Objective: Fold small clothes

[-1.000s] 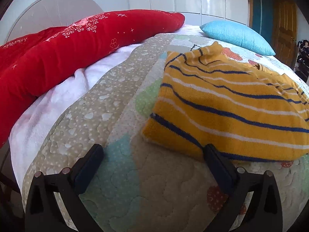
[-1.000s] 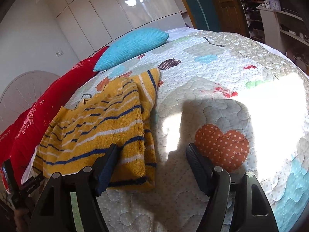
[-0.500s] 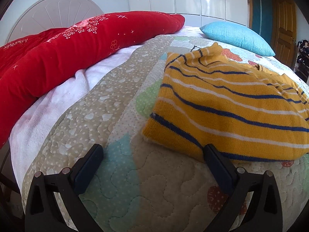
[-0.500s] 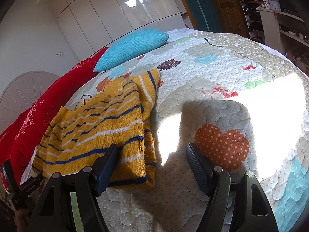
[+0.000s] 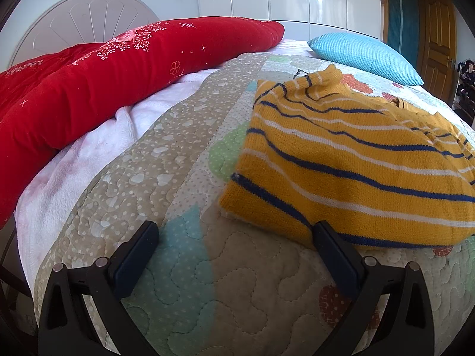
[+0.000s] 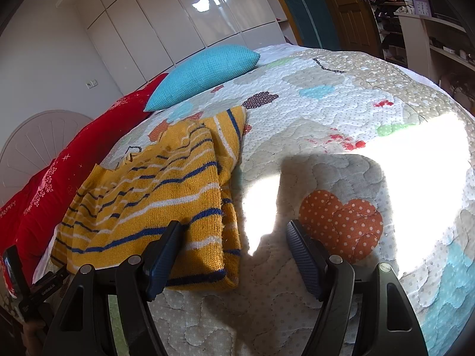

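A small yellow knit sweater (image 5: 350, 160) with blue and white stripes lies folded on the patterned quilt (image 5: 184, 184). My left gripper (image 5: 234, 231) hovers open over the quilt at the sweater's near left corner, with its right fingertip (image 5: 323, 231) by the hem. In the right wrist view the same sweater (image 6: 166, 195) lies left of centre. My right gripper (image 6: 234, 231) is open just over its near right corner, its left fingertip (image 6: 172, 231) above the knit. Nothing is held.
A long red bolster (image 5: 124, 68) and a white fleece blanket (image 5: 89, 160) lie along the left. A blue cushion (image 6: 204, 74) sits beyond the sweater. Shelves (image 6: 430, 29) and a wooden door (image 5: 439, 29) stand at the right. Bright sunlight falls on the quilt (image 6: 415, 178).
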The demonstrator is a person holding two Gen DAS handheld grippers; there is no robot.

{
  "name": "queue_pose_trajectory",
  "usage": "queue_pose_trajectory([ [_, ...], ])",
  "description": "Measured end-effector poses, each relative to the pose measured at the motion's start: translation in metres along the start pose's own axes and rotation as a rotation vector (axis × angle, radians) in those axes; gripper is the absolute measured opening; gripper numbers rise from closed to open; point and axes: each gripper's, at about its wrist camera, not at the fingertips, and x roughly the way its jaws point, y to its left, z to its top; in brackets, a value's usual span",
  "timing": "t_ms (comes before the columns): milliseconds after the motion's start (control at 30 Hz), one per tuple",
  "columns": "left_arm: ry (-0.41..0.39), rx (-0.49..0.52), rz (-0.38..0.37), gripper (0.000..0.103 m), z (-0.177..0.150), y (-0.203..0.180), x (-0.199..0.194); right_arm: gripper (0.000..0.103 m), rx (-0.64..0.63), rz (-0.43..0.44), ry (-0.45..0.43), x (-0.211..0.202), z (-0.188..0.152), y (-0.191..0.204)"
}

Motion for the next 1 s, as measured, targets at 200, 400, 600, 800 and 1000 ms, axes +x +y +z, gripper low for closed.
queue_pose_trajectory([
  [200, 0.0, 0.001, 0.001, 0.103, -0.0001, 0.0, -0.0002, 0.076, 0.001, 0.0, -0.002, -0.0002, -0.0002, -0.0002],
  [400, -0.001, 0.001, 0.002, 0.103, -0.0005, 0.0, -0.0005, 0.076, 0.001, 0.0, -0.002, -0.0004, -0.0004, -0.0006],
  [600, -0.001, 0.002, 0.003, 0.103, -0.0004, 0.0002, -0.0005, 0.076, 0.001, 0.001, -0.002, -0.0004, -0.0004, -0.001],
  [800, -0.002, 0.003, 0.004, 0.103, -0.0003, 0.0003, -0.0006, 0.076, 0.002, 0.001, -0.003, -0.0008, -0.0005, -0.0011],
  [1000, 0.0, 0.002, 0.005, 0.103, -0.0003, 0.0008, -0.0004, 0.077, 0.0, 0.006, -0.007, -0.0001, -0.0004, -0.0005],
])
